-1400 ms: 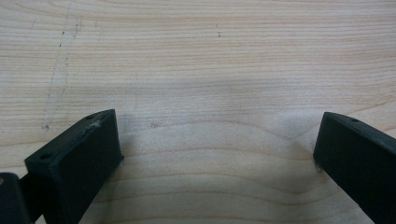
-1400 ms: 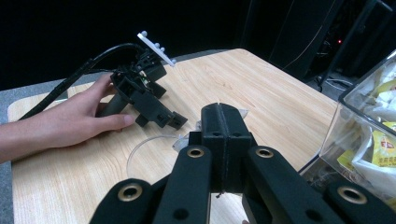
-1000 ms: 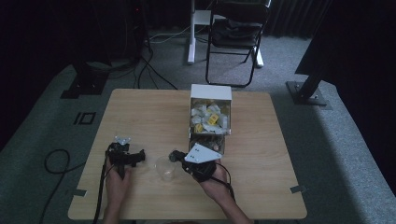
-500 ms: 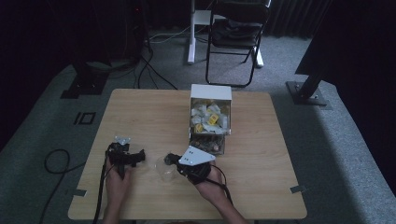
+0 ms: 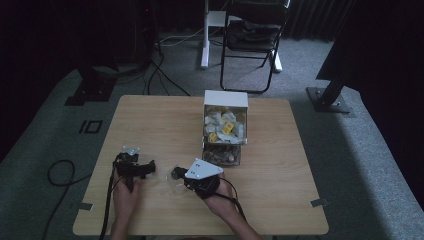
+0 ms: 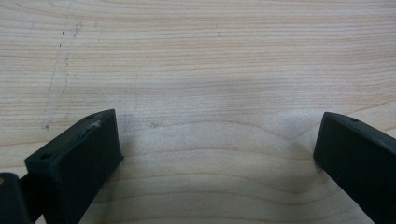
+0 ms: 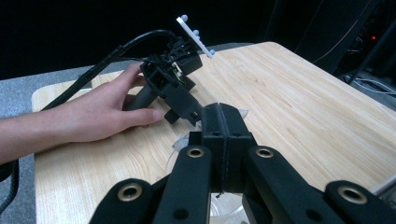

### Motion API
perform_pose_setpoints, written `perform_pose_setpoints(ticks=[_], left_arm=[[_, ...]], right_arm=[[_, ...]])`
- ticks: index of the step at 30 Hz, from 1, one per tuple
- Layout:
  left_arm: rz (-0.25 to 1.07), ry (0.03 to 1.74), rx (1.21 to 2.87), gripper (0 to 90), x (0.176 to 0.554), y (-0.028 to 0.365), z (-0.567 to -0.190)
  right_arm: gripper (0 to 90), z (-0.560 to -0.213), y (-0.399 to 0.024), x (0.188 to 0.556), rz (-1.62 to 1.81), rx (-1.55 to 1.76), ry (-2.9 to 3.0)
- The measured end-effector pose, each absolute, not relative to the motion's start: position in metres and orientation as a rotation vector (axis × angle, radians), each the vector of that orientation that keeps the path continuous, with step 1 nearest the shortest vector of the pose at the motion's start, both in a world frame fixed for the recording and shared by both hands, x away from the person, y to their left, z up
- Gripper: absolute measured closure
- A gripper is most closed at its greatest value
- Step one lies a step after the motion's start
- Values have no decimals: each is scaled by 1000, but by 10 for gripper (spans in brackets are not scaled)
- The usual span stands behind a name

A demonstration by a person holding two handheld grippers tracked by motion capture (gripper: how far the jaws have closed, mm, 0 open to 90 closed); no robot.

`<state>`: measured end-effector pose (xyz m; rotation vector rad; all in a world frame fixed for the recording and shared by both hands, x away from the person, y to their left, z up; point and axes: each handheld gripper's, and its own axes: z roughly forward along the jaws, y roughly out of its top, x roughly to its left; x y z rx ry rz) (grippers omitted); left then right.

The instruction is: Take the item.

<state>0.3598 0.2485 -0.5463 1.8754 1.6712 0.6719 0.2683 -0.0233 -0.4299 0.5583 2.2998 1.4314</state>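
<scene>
On the wooden table, my left gripper rests near the front left, held by a hand. Its jaws stand wide open over bare wood. My right gripper carries a grey plate and points left toward the left gripper. Its jaws are pressed together. A small clear plastic piece lies under and around them. I cannot tell if its thin edge is pinched. In the right gripper view the left gripper and its hand are just beyond the shut jaws.
A white box with a clear front stands at the table's middle back, full of small white and yellow packets. A lower tray holds dark bits. A folding chair and cables lie beyond the table.
My right gripper has moved left and slightly toward the front edge, closing in on the clear plastic piece and the left gripper. The left gripper has stayed put.
</scene>
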Motion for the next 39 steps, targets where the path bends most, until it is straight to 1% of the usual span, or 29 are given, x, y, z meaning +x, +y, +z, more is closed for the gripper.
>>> perform_pose_setpoints(ticks=[18, 19, 20, 23, 24, 25, 27, 31, 37, 39], left_arm=[[672, 1672, 1876, 12, 360, 249, -546], [672, 1671, 1876, 12, 360, 249, -546], [672, 1671, 1876, 12, 360, 249, -546], [672, 1671, 1876, 12, 360, 249, -546], [672, 1671, 1876, 12, 360, 249, -546], [672, 1671, 1876, 12, 360, 249, -546], [672, 1671, 1876, 12, 360, 249, -546], [672, 1671, 1876, 12, 360, 249, -546], [671, 1674, 1872, 12, 360, 248, -546], [672, 1674, 1871, 12, 360, 248, -546]], right_arm=[[900, -432, -17, 269, 1438, 555, 2305], [864, -431, -17, 269, 1442, 555, 2304], [864, -431, -17, 269, 1442, 555, 2304], [448, -430, -16, 267, 1458, 552, 2303], [448, -430, -16, 267, 1458, 552, 2303], [400, -429, -16, 266, 1465, 545, 2302], [340, -427, -16, 264, 1465, 521, 2313], [305, -427, -18, 262, 1453, 522, 2319], [302, -430, -31, 262, 1438, 541, 2317], [303, -433, -44, 264, 1435, 571, 2311]])
